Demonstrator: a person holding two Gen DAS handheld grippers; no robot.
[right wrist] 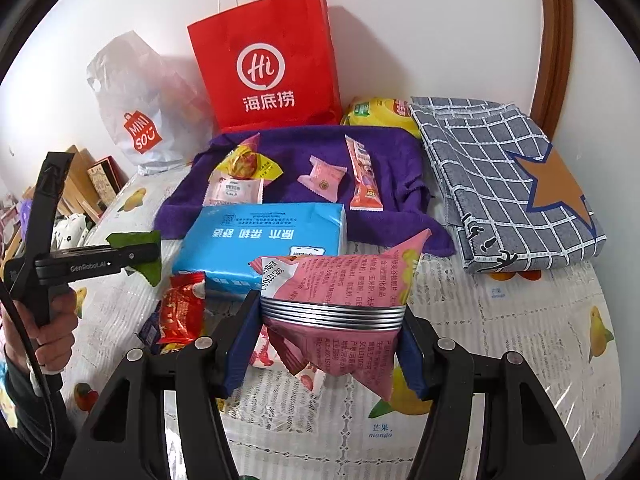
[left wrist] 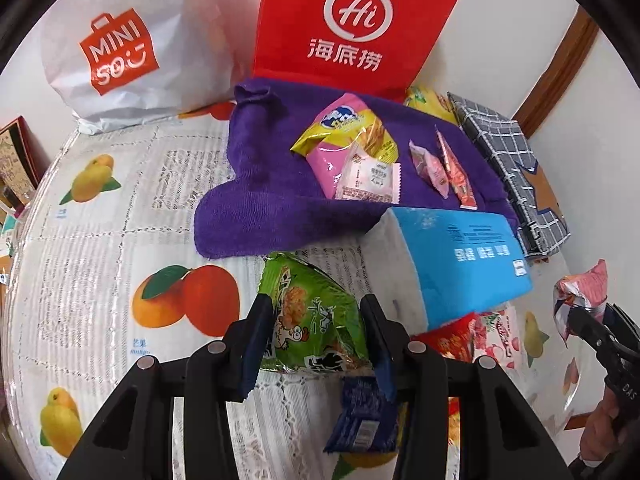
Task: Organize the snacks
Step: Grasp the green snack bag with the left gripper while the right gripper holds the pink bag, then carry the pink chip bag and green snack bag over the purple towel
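In my left gripper (left wrist: pixel 316 334) I pinch a green snack packet (left wrist: pixel 312 320): both jaws press on its sides, and it hangs just above the tabletop (left wrist: pixel 100 240). In my right gripper (right wrist: pixel 326 344) I pinch a pink snack bag (right wrist: pixel 340 316) the same way, with the jaws closed on its crumpled middle, so its printed back faces me.

I judge I hold both a little lifted because they must travel to the purple towel (left wrist: pixel 260 184), where the sorted snacks already lie: a yellow and pink packet (left wrist: pixel 348 136), a small white and pink packet (left wrist: pixel 370 178), a pink candy (left wrist: pixel 428 164) and an orange stick packet (left wrist: pixel 456 172). The towel seems to serve as the collecting place.

Between me and the towel a blue tissue pack (left wrist: pixel 452 264) lies, so I should carry the packets over it, not push through. A red packet (right wrist: pixel 182 308) and a dark blue packet (left wrist: pixel 366 416) are not yet sorted, near my jaws. Behind stand a red paper bag (left wrist: pixel 352 28) and a white Miniso bag (left wrist: pixel 128 48); a checked cloth (right wrist: pixel 500 176) lies folded at the right.
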